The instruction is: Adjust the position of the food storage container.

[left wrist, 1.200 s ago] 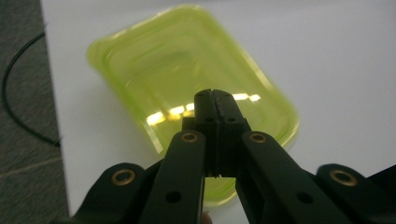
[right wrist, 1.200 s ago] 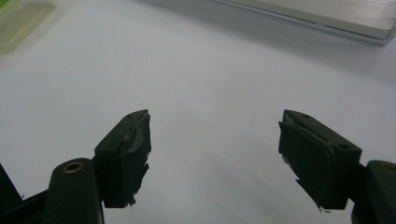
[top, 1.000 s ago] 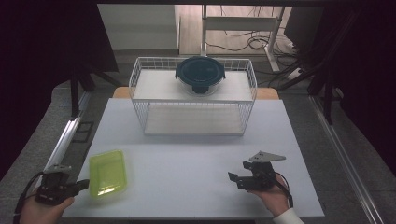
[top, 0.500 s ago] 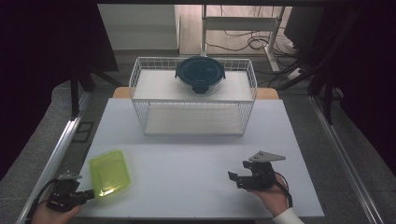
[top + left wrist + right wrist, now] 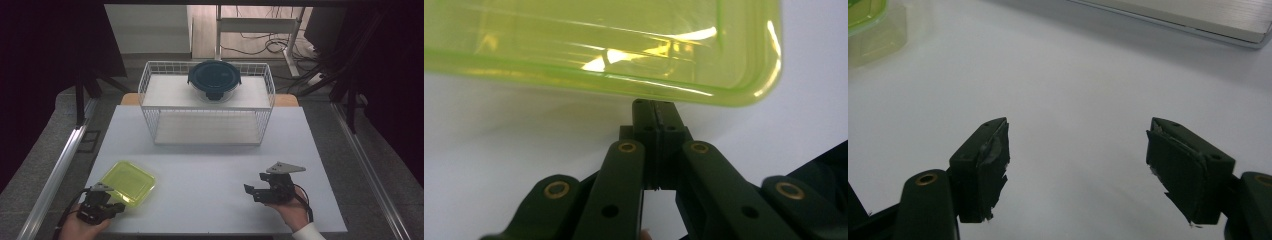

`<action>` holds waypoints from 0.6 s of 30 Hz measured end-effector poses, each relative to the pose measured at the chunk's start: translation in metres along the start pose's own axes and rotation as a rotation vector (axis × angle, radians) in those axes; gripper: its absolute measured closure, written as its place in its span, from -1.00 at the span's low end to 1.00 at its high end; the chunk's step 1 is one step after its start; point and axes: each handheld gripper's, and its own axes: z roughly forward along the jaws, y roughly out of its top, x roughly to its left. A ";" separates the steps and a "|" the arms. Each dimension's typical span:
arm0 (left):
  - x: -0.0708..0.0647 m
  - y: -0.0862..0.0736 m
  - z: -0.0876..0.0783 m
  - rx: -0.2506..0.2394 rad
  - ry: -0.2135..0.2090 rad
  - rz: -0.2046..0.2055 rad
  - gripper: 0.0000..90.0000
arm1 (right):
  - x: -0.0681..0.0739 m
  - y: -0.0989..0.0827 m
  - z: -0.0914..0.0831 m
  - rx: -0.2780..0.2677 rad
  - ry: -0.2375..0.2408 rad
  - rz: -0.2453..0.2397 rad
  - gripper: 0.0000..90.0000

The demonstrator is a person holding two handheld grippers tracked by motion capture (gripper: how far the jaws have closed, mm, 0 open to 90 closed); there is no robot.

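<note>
At the table's front-left corner the left gripper (image 5: 116, 207), jaws pressed together, noses the yellow-green container (image 5: 128, 182) — likely pushing; the right gripper (image 5: 251, 191) waits, jaws apart.

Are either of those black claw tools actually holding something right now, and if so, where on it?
Nothing is held. The left gripper is shut with nothing between its jaws, its tips just short of the translucent yellow-green plastic lid. The right gripper is open over bare table.

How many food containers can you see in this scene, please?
2: a yellow-green container on the table's near left by the left gripper, and a dark-lidded round container atop the wire rack.
</note>
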 end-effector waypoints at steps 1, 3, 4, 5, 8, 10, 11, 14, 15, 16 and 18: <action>-0.002 0.001 0.002 0.000 -0.008 0.005 1.00 | 0.000 0.000 0.000 0.001 0.000 0.002 -0.45; -0.006 0.004 0.006 0.005 -0.023 0.013 1.00 | -0.001 0.000 0.001 0.002 -0.001 0.003 -0.45; -0.008 0.005 0.007 0.009 -0.024 0.019 1.00 | -0.001 0.000 0.001 0.003 -0.002 0.004 -0.45; -0.010 0.007 0.009 0.012 -0.025 0.028 1.00 | -0.001 0.000 0.001 0.004 -0.001 0.005 -0.45; -0.014 0.011 0.011 0.012 -0.024 0.038 1.00 | 0.000 0.000 0.000 0.002 0.006 0.000 -0.45; -0.016 0.015 0.013 0.012 -0.031 0.048 1.00 | 0.000 0.000 0.000 0.002 0.007 -0.003 -0.45; -0.018 0.017 0.014 0.014 -0.033 0.051 1.00 | 0.000 0.000 0.000 0.001 0.008 -0.004 -0.45; -0.022 0.022 0.018 0.014 -0.039 0.066 1.00 | 0.001 0.000 0.000 0.004 0.010 -0.007 -0.45; -0.023 0.024 0.018 0.014 -0.041 0.070 1.00 | 0.001 0.000 0.000 0.004 0.011 -0.007 -0.45; -0.024 0.025 0.019 0.015 -0.042 0.074 1.00 | 0.001 0.000 0.000 0.004 0.010 -0.008 -0.45; -0.025 0.029 0.021 0.017 -0.045 0.081 1.00 | 0.001 0.000 0.000 0.004 0.009 -0.008 -0.45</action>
